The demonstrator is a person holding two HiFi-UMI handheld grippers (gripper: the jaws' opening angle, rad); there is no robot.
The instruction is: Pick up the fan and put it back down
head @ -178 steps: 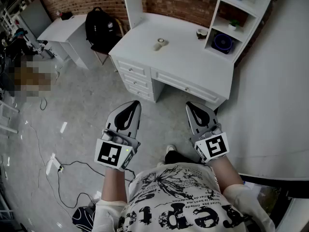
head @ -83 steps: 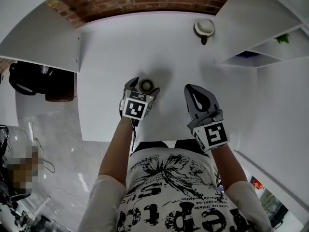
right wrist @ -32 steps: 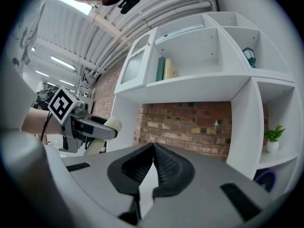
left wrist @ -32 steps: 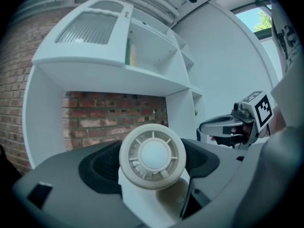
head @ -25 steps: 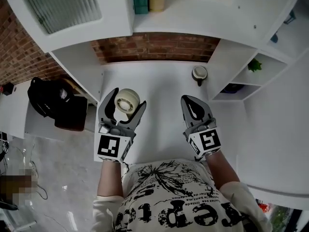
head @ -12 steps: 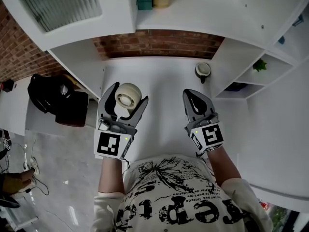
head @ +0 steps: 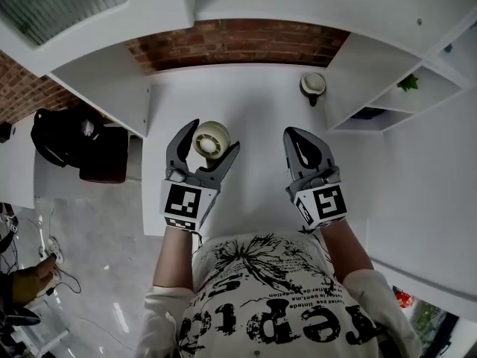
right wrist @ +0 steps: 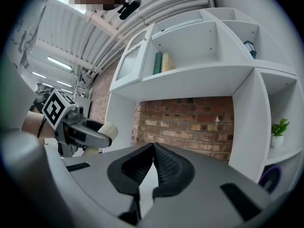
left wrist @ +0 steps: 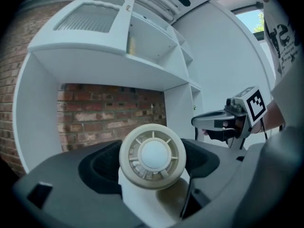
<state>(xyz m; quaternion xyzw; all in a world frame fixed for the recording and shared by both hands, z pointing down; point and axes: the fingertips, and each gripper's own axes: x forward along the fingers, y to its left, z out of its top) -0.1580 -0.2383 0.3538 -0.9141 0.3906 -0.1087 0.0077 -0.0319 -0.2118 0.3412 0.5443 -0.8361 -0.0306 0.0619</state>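
**Fan lifted in the left tongs, put-down not yet done**

We judge the task about half done. The fan (head: 211, 139) is off the counter (head: 261, 107) and sits in the left tongs (head: 215, 135), so the pick-up looks finished. What is left is lowering it and letting go.

The left tongs are part-way open, with the two jaws pressed against the fan from either side and nothing else between them. The right tongs (head: 293, 134) are near them on the right. Their jaws are together and hold nothing.

In the head view the fan hangs over the near half of the counter, well apart from the small round cup (head: 313, 84) by the shelves (head: 387, 88).

The fan's round grilled head sits near the jaw tips. In the left gripper view its flat face turns back toward that camera, away from the brick wall (left wrist: 114, 118). In the head view the face also tilts upward. A pale stem drops from the head down between the jaws.

We take the long axis to run from the head down along that stem, roughly in line with the tongs. The lower end of the stem is hidden by the jaws, so we cannot tell how far it reaches
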